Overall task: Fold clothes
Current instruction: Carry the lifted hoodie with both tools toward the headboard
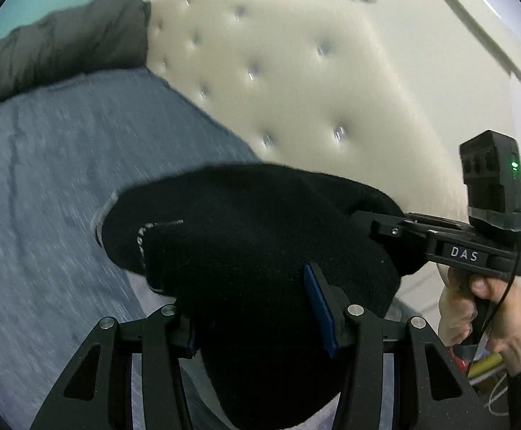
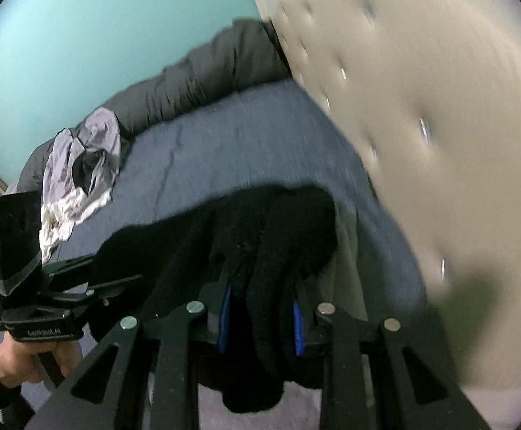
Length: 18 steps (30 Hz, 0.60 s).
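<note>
A black fleece-like garment [image 1: 242, 222] hangs bunched over the blue bed sheet [image 1: 45, 165]. My left gripper [image 1: 253, 308] is shut on a thick fold of it, and the cloth hides the left pad. In the left wrist view my right gripper [image 1: 382, 229] comes in from the right, held by a hand [image 1: 490, 308], its tips buried in the garment's far end. In the right wrist view the black garment [image 2: 296, 222] drapes over my right gripper [image 2: 260, 308], whose blue pads pinch a fold. My left gripper [image 2: 95, 279] grips the same cloth at the left.
A cream tufted headboard [image 1: 296, 71] stands close behind the garment. A dark grey duvet [image 2: 217, 71] lies rolled along the bed's far side. A heap of grey and white clothes [image 2: 81, 165] sits on the sheet [image 2: 224, 143] at the left. The wall is turquoise.
</note>
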Tool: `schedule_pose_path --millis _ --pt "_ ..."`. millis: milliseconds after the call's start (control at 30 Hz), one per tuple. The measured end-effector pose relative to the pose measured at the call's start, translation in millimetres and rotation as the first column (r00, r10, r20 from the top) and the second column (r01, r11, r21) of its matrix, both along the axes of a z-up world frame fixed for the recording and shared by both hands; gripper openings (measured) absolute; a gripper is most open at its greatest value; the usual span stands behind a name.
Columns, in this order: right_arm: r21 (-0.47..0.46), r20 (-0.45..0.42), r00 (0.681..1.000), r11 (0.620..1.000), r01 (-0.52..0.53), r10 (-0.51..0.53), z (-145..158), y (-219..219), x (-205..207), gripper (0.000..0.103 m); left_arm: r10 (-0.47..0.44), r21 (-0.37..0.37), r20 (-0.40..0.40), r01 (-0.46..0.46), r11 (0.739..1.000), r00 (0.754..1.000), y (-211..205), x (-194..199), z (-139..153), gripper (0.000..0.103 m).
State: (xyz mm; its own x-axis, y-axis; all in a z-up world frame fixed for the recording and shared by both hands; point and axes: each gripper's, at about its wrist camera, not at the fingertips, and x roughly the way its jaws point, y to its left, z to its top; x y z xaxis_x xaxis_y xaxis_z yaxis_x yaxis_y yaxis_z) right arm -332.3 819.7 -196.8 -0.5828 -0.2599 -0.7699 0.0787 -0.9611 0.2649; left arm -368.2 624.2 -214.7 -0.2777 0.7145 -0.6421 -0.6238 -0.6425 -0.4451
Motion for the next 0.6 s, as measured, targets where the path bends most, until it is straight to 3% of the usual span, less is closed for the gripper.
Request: schedule_pose_path --millis 200,300,400,500,600 --pt "-0.029 0.091 0.996 1.000 -0.011 0.013 6.8 11.5 11.0 0.026 0.006 0.025 0.092 -0.009 1.000 0.996 -2.4 12.1 3.2 0.051" --pt "-0.095 0.124 0.992 0.995 0.009 0.003 10.9 19.5 12.2 0.026 0.022 0.052 0.164 -0.031 0.998 0.986 -6.9 10.6 6.5 0.050" --pt "-0.161 0.195 0.981 0.986 0.036 -0.004 3.9 29.0 13.8 0.026 0.029 0.064 0.228 -0.045 0.997 0.973 -10.7 12.9 2.2 0.049" --pt "-0.137 0.280 0.959 0.988 0.072 -0.031 -18.5 32.7 16.9 0.026 0.037 0.041 0.297 -0.051 0.998 0.954 -10.8 15.0 -17.0 0.047" --pt "-0.125 0.288 0.956 0.988 0.091 -0.052 -34.4 33.7 24.0 0.028 0.040 0.016 0.319 -0.047 0.999 0.947 -10.5 21.6 -36.6 0.047"
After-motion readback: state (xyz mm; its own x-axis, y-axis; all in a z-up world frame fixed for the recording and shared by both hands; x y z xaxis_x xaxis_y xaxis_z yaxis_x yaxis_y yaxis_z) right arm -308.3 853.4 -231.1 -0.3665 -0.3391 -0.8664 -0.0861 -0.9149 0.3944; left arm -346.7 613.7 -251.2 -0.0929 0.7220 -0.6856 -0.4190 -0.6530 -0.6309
